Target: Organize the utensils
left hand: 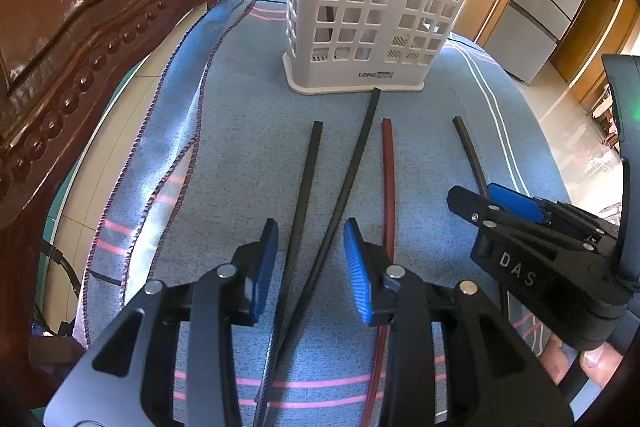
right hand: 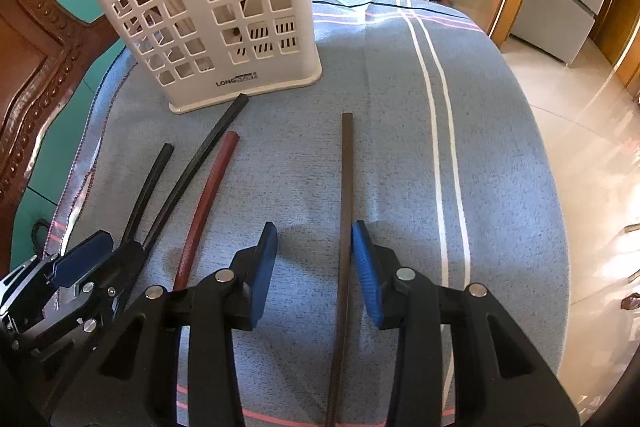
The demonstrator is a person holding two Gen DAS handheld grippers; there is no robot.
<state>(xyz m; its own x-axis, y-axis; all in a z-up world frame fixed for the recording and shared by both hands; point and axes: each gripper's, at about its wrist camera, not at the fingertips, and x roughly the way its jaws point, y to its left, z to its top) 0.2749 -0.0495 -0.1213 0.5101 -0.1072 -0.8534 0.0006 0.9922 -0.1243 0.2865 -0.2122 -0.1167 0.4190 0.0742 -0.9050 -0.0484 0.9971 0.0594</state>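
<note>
A white perforated utensil holder (left hand: 372, 11) stands upright at the far side of a blue towel (left hand: 240, 147); it also shows in the right wrist view (right hand: 212, 15), with dark sticks inside. Several chopsticks lie on the towel. My left gripper (left hand: 310, 267) is open, low over two black chopsticks (left hand: 308, 183) that cross between its jaws; a red chopstick (left hand: 388, 179) lies just right of it. My right gripper (right hand: 314, 271) is open around a brown chopstick (right hand: 346, 195), which lies close to the right pad. The brown chopstick (left hand: 470, 151) and the right gripper (left hand: 480, 201) also show in the left wrist view.
A carved wooden chair back (left hand: 72, 39) rises at the left. The towel has white stripes (right hand: 436, 131) on the right and pink stripes near me. A tiled floor (right hand: 592, 131) and a grey cabinet (left hand: 536, 11) lie beyond the right edge.
</note>
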